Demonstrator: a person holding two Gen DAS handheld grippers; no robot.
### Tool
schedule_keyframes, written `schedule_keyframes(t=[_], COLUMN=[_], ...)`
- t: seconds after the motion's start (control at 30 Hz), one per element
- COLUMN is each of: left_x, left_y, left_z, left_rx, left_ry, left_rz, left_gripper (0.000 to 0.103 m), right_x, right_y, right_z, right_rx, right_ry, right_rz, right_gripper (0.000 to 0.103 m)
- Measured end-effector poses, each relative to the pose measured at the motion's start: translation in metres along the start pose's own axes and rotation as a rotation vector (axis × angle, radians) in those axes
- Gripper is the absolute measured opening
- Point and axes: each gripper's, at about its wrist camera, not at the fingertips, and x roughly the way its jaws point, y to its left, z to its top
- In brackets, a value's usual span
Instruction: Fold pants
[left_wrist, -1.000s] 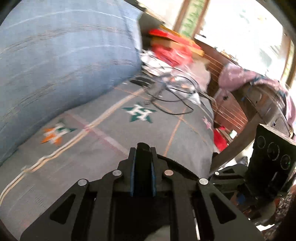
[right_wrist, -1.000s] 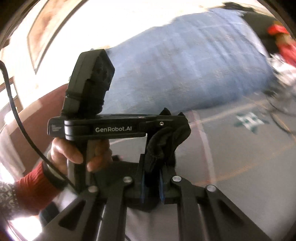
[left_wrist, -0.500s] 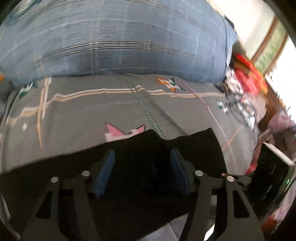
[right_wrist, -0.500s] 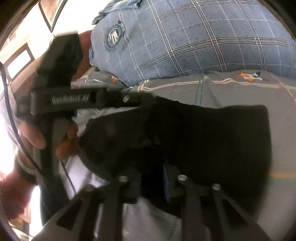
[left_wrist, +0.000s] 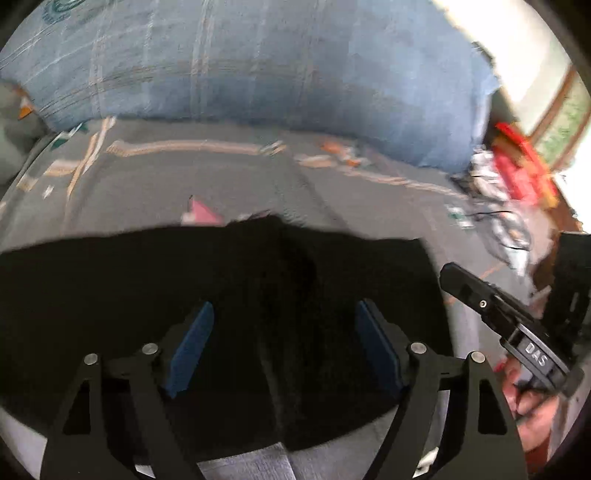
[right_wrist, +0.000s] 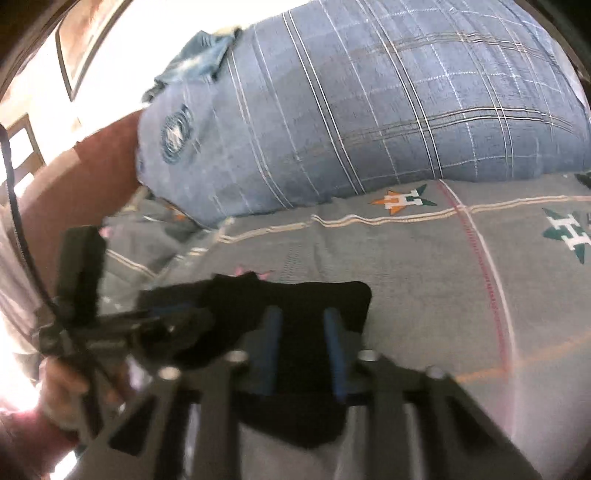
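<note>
The black pants (left_wrist: 258, 295) lie flat on the grey patterned bedspread (left_wrist: 221, 184), folded into a broad dark patch. My left gripper (left_wrist: 284, 321) is open, its blue pads spread wide just above the black cloth. In the right wrist view the pants (right_wrist: 306, 299) show as a smaller black shape. My right gripper (right_wrist: 303, 325) is open a little, blue pads apart over the cloth's near edge. The left gripper (right_wrist: 173, 321) shows at the left of that view, and the right gripper (left_wrist: 498, 306) at the right of the left wrist view.
A big blue plaid pillow (right_wrist: 369, 103) lies along the far side of the bed. Cables, papers and red items (left_wrist: 517, 177) are piled at the bed's right end. A brown wooden headboard (right_wrist: 74, 166) stands at the left.
Both grippers were shut on the black pants and held them up. They lowered the cloth onto the bedspread and opened, letting it go. The left jaws have spread wider.
</note>
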Motion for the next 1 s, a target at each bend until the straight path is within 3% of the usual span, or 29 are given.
schedule_keyframes(t=[0.13, 0.53, 0.63, 1.0], left_x=[0.004, -0.014, -0.021, -0.024], left_y=[-0.003, 0.003, 0.005, 0.015], left_z=[-0.007, -0.017, -0.019, -0.028], left_rx=[0.016, 0.008, 0.011, -0.017], left_ry=[-0.03, -0.077, -0.091, -0.107], left_rz=[0.056, 0.085, 0.095, 0.147], left_gripper=[0.079, 0.079, 0.079, 0.079], right_x=[0.032, 0.0, -0.001, 0.027], right_y=[-0.005, 0.015, 0.026, 0.05], right_z=[-0.01, -0.011, -0.013, -0.03], right_rx=[-0.019, -0.023, -0.042, -0.077], right_ry=[0.089, 0.029, 0.037, 0.108], right_rz=[-0.041, 0.006, 0.017, 0.061], right_gripper=[0.016, 0.025, 0.033, 0.034])
